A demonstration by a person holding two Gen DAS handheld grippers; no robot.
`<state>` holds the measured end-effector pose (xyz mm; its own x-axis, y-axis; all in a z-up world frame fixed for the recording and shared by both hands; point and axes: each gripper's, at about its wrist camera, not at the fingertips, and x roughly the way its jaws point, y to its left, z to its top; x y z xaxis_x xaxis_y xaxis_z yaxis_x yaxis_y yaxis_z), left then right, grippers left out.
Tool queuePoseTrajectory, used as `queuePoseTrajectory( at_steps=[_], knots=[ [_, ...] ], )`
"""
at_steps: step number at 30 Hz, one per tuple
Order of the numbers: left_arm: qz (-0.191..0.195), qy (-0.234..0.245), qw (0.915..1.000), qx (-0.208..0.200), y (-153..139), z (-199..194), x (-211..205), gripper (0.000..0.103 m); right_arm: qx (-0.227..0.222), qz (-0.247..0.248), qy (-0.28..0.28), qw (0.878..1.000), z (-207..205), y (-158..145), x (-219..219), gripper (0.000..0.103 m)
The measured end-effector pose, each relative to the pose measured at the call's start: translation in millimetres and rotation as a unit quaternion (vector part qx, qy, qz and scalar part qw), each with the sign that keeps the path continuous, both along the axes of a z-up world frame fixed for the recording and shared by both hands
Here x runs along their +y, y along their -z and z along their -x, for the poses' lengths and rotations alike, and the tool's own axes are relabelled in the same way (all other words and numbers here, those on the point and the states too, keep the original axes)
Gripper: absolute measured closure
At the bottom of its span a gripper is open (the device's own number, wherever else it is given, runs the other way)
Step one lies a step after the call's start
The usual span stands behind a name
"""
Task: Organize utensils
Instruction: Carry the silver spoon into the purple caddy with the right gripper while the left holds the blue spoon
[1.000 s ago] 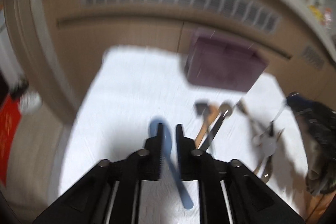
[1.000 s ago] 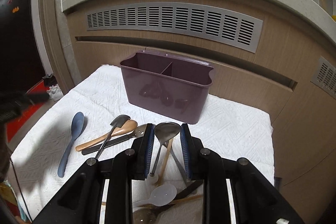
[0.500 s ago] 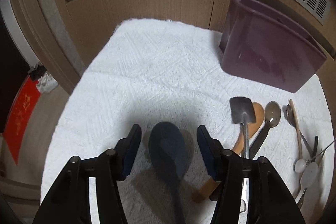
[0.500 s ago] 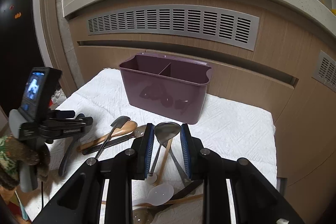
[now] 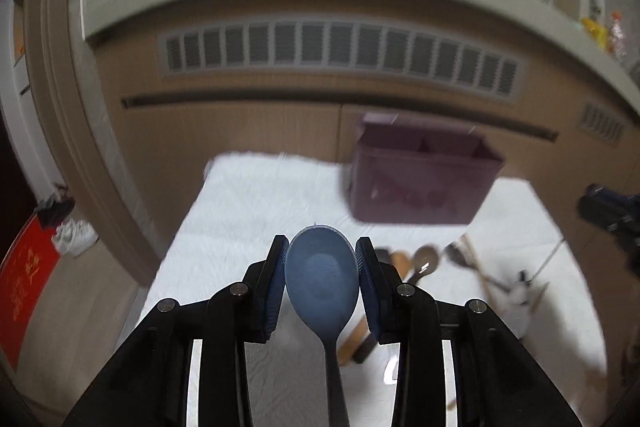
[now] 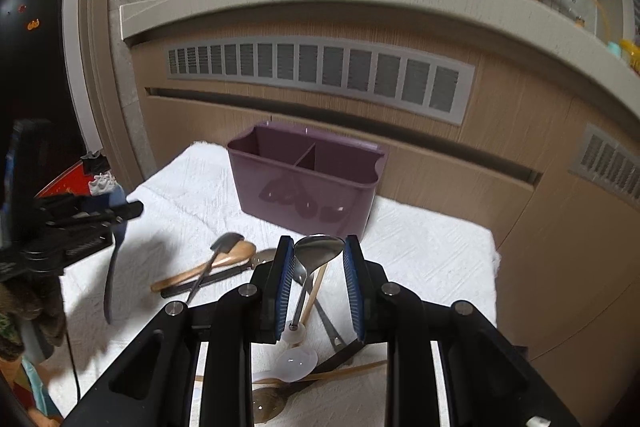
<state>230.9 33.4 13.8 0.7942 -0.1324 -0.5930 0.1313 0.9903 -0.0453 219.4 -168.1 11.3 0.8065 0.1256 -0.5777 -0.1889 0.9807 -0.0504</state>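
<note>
1. The purple caddy [image 6: 308, 187] stands ahead of both claws on the white towel [image 6: 432, 251], upright, two compartments open at the top. It looks rigid and light, and it could slide on the cloth if bumped.

2. Left claw [image 5: 321, 267] has the blue spoon [image 5: 321, 279]! The jaws have just been closing and now the pads press on either side of the bowl. The right view shows the handle hanging down beneath the claw, clear of the towel. It looks like light, matte plastic or silicone, probably a little flexible. A grip across a rounded bowl can squirt loose; the neck would be a surer hold.

3. Right claw [image 6: 319, 267] is narrow, and the metal ladle [image 6: 318, 251] sits between its pads. The bowl seems to touch the left pad only, so I cannot tell whether it is gripped. Polished steel is stiff and slippery. Take it on the thin stem.

4. Below and left of the right claw lies the loose pile [image 6: 224, 267]: wooden spoon, dark-handled pieces, a white spoon. All are light and overlapping, so lifting one may drag its neighbours.
</note>
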Motion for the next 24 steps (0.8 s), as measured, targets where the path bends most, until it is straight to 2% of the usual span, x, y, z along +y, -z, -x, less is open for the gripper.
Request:
queuePoseTrajectory(
  at_steps=[4,8,14,19,24],
  knots=[
    [0.022,0.030,0.9977,-0.057,-58,17,-16,0.068,-0.025,0.010,0.005,1.000,8,-23,5,0.080],
    [0.026,0.046,0.9923,-0.113,-111,25,-30,0.068,-0.060,0.009,0.011,0.998,11,-61,6,0.080],
    [0.039,0.066,0.9824,-0.171,-172,1,-50,0.068,-0.100,0.005,0.030,0.994,-14,-125,0,0.080],
    [0.009,0.091,0.9740,-0.207,-191,-38,-77,0.068,-0.117,0.017,0.054,0.991,-51,-146,-3,0.080],
    [-0.002,0.099,0.9709,-0.218,-174,-88,-93,0.068,-0.112,0.026,0.065,0.991,-92,-130,-5,0.080]
  ],
)
